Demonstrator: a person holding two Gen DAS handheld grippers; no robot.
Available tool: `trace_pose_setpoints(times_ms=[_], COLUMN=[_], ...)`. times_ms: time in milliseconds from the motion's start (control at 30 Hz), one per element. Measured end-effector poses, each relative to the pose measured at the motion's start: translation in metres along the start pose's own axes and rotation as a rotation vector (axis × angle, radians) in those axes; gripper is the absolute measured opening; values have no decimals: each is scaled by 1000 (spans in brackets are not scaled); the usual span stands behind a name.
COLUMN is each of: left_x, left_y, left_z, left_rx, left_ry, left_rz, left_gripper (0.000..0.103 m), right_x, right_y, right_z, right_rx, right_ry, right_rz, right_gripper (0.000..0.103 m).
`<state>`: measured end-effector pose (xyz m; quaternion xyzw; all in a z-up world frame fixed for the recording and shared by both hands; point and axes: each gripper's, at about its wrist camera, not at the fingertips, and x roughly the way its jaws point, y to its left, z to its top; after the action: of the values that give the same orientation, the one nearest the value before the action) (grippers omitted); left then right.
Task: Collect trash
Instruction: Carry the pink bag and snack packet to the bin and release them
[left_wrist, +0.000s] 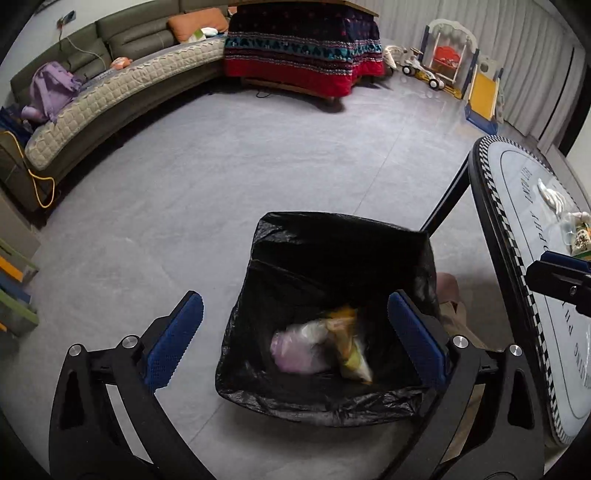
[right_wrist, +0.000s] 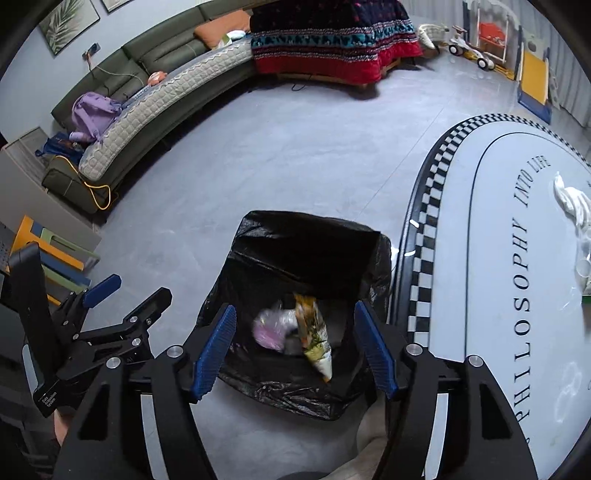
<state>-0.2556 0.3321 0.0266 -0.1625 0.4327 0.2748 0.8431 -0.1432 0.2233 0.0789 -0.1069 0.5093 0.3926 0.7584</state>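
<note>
Wrapper (right_wrist: 314, 338) and pink bag (right_wrist: 271, 328) lie, blurred, inside black-lined bin (left_wrist: 332, 406) on floor (left_wrist: 221, 177). Bin's right rim just beside surface (right_wrist: 424, 236) edge. Left claw (left_wrist: 295, 339) and right claw (right_wrist: 293, 349) both spread wide, empty, above bin. Bare floor left of bin.

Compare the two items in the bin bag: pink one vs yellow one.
The pink bag is a rounded, crumpled, translucent bundle; the yellow packet is long, flat and printed. The pink bag lies to the left, and the yellow packet stretches from the back of the bin bag toward its near edge. Both are blurred and sit inside the bag, beside each other. Both grippers, left and right, are open and empty.
</note>
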Motion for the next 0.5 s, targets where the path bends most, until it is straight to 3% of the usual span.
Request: trace_pose_setpoints(times_ms=[300,500], left_x=[-7,-15], left_y=[-47,-101], left_z=[8,17], left_rx=[83,175], left_ry=[-6,-20], left_rz=[-41,-97], left_gripper=[97,97], right_x=[-34,-59], right_y=[-42,-80], right_z=[-11,-23], right_rx=[75,142], right_ry=[-49,-87], right_rz=[-15,-56], right_gripper=[68,68])
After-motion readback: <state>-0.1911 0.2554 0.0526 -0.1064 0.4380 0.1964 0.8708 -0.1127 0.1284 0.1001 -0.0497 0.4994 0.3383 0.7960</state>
